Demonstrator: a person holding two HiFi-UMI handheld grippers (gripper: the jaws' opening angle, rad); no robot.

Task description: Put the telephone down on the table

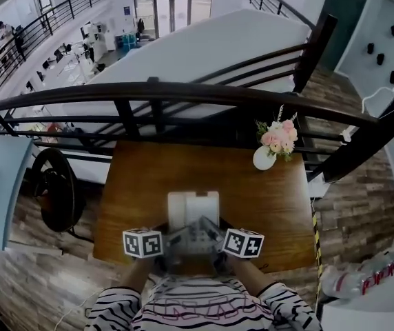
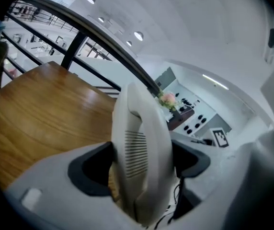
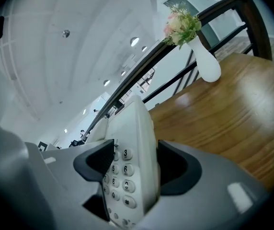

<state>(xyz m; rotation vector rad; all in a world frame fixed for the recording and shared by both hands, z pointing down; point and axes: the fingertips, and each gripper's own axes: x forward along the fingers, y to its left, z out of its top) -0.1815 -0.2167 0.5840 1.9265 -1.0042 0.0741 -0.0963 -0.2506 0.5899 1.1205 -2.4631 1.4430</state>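
A white desk telephone (image 1: 193,212) is held over the near edge of the wooden table (image 1: 142,178), between both grippers. My left gripper (image 2: 139,159) is shut on the handset side of the telephone (image 2: 139,147), whose slotted earpiece faces the camera. My right gripper (image 3: 130,169) is shut on the keypad side of the telephone (image 3: 127,157), number keys showing between the pads. In the head view the left gripper (image 1: 166,243) and the right gripper (image 1: 218,243) sit side by side at the phone's near end, just in front of my striped sleeves.
A white vase of pink flowers (image 1: 274,145) stands at the table's far right corner. A dark railing (image 1: 183,95) runs behind the table. A black chair (image 1: 56,188) is at the table's left. A white appliance (image 1: 369,278) sits at the lower right.
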